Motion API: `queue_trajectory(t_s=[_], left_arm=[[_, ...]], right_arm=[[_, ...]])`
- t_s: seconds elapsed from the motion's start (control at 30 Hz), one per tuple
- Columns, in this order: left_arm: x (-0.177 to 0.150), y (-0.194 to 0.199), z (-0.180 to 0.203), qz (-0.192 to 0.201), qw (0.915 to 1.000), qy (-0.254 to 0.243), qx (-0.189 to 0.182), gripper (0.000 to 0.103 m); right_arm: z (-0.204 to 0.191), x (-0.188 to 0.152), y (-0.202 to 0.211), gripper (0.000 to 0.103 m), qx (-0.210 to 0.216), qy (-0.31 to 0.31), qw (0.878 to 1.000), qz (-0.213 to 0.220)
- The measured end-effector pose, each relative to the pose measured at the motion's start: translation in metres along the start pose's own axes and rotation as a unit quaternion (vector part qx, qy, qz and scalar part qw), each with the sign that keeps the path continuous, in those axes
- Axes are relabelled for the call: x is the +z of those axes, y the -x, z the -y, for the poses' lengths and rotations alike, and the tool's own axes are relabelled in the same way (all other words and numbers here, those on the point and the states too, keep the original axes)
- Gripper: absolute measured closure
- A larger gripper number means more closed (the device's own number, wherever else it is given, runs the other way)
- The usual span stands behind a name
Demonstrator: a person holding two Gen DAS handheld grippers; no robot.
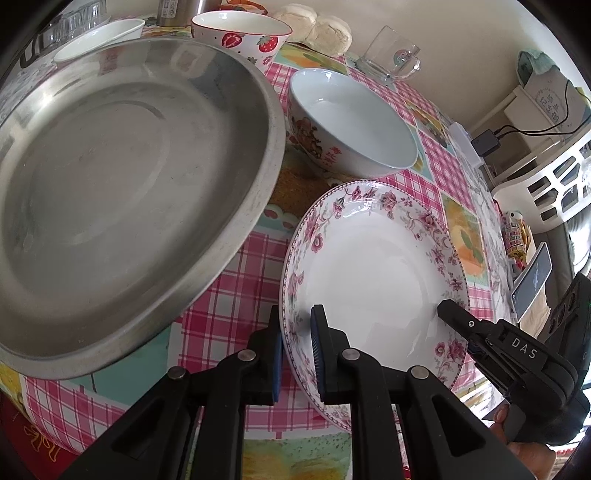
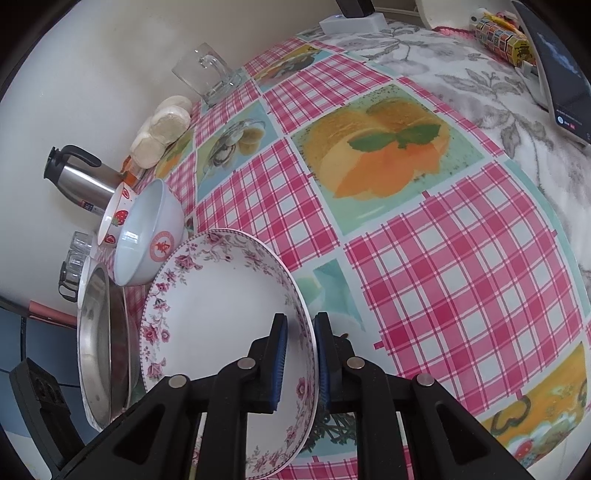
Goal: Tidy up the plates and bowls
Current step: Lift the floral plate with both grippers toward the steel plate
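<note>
The floral plate [image 1: 373, 273] is clamped by both tools at once: the left gripper [image 1: 297, 350] has its jaws nearly closed on the plate's near-left rim, one blue pad outside the rim and one on the inner face, while the right gripper [image 2: 300, 354] grips the opposite rim in the same way, one pad either side of the edge. In the left wrist view the right gripper appears as a black body at the plate's right edge, its finger [image 1: 454, 314] lying on the rim. The plate sits tilted over the checked tablecloth [image 2: 461, 277]; whether its underside touches the cloth cannot be determined. All further positions are given relative to the floral plate. Just left of it lies the large steel pan [image 1: 129, 192] — empty, its rim near the plate's rim. Directly behind the plate stands a white bowl [image 1: 351, 122] with a red printed emblem, empty. Behind that bowl is a strawberry-print bowl [image 1: 240, 35], interior white and bare. Farther back-left is a small white bowl [image 1: 99, 37], contents not visible. Behind and to the right stands a clear glass mug [image 1: 391, 55], empty, with pale round buns [image 1: 314, 26] beside it against the wall. A steel kettle [image 2: 81, 177] stands beyond the bowls. Well to the right, a phone [image 1: 532, 284] leans upright — past the tablecloth, over grey floral fabric [image 2: 480, 85].
</note>
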State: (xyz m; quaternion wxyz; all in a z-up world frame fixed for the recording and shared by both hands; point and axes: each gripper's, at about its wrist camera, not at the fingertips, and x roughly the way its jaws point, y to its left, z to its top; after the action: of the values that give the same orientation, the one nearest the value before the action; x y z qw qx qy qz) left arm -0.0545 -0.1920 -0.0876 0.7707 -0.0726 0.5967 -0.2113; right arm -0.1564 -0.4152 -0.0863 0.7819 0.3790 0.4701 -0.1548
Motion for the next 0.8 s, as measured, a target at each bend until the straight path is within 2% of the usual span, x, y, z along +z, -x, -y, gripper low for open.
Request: queue_trajectory(t_s=[0.2, 0.4, 0.67, 0.8], left_arm=[[-0.002, 0.002, 0.009, -0.004, 0.9997, -0.013, -0.02, 0.089], [-0.001, 0.008, 0.016, 0.009, 0.9989, -0.026, -0.039, 0.088], [0.0, 0.01, 0.021, 0.003, 0.9977, -0.031, -0.059, 0.087], [0.0, 0.019, 0.03, 0.019, 0.9962, -0.05, -0.069, 0.086]], right_arm=[[0.01, 0.002, 0.01, 0.086, 0.008, -0.022, 1.0, 0.007], [0.012, 0.004, 0.023, 0.086, 0.017, -0.019, 0.999, 0.025], [0.017, 0.004, 0.035, 0.085, 0.022, -0.02, 0.999, 0.041], [0.02, 0.001, 0.045, 0.085, 0.023, -0.024, 0.998, 0.058]])
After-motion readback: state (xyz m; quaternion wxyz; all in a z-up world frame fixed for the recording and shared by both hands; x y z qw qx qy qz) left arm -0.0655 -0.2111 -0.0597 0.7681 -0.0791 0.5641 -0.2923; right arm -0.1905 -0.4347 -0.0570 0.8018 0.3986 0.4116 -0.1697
